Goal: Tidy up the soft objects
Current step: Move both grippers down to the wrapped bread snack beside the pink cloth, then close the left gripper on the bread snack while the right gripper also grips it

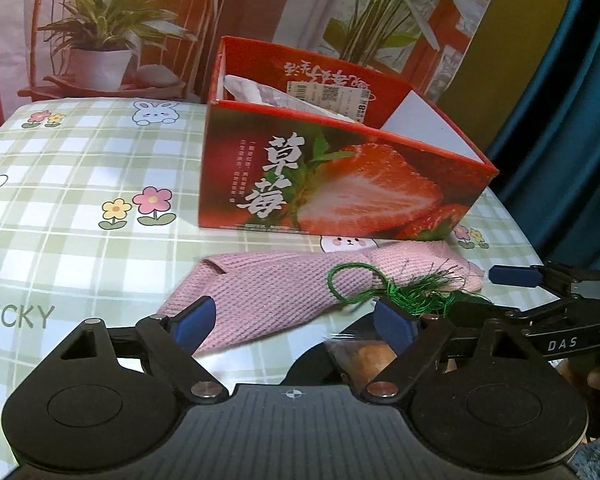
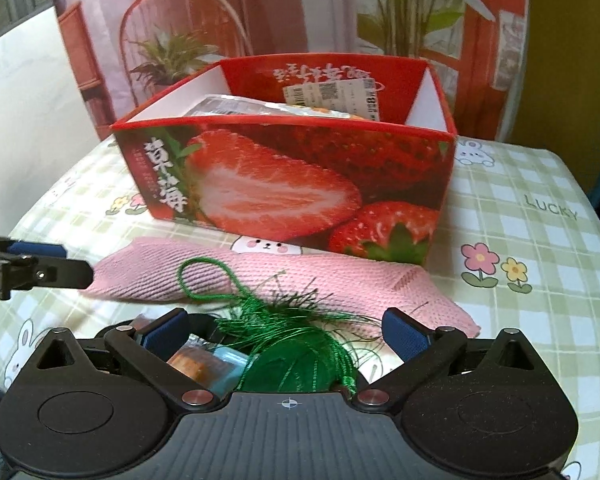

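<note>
A pink knitted cloth (image 1: 276, 292) lies flat on the table in front of a red strawberry box (image 1: 340, 184). A green tassel (image 2: 296, 340) with a cord loop rests on the cloth's near edge. My left gripper (image 1: 296, 320) is open; its left pad sits over the cloth's near corner and nothing is pinched. My right gripper (image 2: 286, 336) is open, with the tassel's threads loose between its blue pads. Each gripper shows in the other's view: a right finger (image 1: 514, 276) just beyond the tassel, a left finger (image 2: 36, 250) at the cloth's (image 2: 300, 280) left end.
The open box (image 2: 292, 184) holds plastic-wrapped packages with a price label. A wrapped snack (image 2: 196, 364) lies under the grippers near the front edge. The checked tablecloth (image 1: 80, 184) covers the table. A printed backdrop stands behind and a blue curtain (image 1: 572, 120) hangs at the right.
</note>
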Available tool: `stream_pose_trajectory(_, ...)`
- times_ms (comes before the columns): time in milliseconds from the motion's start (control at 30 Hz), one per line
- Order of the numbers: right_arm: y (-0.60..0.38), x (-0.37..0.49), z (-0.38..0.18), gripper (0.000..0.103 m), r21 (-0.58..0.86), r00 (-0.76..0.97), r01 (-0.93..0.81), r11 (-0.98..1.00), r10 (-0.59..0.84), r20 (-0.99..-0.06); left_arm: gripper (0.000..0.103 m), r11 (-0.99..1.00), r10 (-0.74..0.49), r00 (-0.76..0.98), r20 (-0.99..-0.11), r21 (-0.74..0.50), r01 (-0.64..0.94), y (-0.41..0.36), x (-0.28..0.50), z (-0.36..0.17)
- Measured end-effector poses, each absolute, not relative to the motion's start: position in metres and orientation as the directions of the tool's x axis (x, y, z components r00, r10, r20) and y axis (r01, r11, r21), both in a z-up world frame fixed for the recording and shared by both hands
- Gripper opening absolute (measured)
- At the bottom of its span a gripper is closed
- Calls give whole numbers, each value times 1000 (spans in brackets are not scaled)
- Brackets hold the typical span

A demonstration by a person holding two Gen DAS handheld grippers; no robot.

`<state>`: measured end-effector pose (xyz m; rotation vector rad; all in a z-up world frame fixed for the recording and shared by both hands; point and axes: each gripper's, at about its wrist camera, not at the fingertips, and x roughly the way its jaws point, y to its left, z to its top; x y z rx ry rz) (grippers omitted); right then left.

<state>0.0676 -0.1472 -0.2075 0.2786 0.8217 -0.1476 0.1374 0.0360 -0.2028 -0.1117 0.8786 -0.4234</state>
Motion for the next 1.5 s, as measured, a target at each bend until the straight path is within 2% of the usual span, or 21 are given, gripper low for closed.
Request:
stream_pose_trajectory(467, -135, 60, -200, 89, 188, 689, 213, 959, -10, -725, 83, 889, -445, 554, -703, -274, 367, 34, 121, -202)
stream_pose_trajectory(567, -131, 55, -200, 83, 196, 693, 207, 958, -2, -721, 80, 882, -457, 547, -701, -280, 379, 34, 114, -203)
stream_pose_trajectory(833, -118, 40, -200, 76, 207, 706, 191, 959, 13, -708, 68, 860, -497, 525, -691, -313, 403, 33, 101, -207)
stream_pose_trajectory(1100, -113, 30, -193, 66, 212, 727, 182, 960, 14, -687, 65, 841, -529, 510, -679, -338, 423, 34, 94, -209)
stream_pose_trajectory(1267, -108, 27, -191, 59, 212, 731, 166, 963, 24, -682, 57, 823, -555, 486, -675, -364, 436, 34, 92, -211)
stream_pose_trajectory(1500, -102, 25, -188, 54, 205, 739, 153, 967, 26, -674, 56, 812, -573, 470, -672, -385, 439, 35, 92, -212)
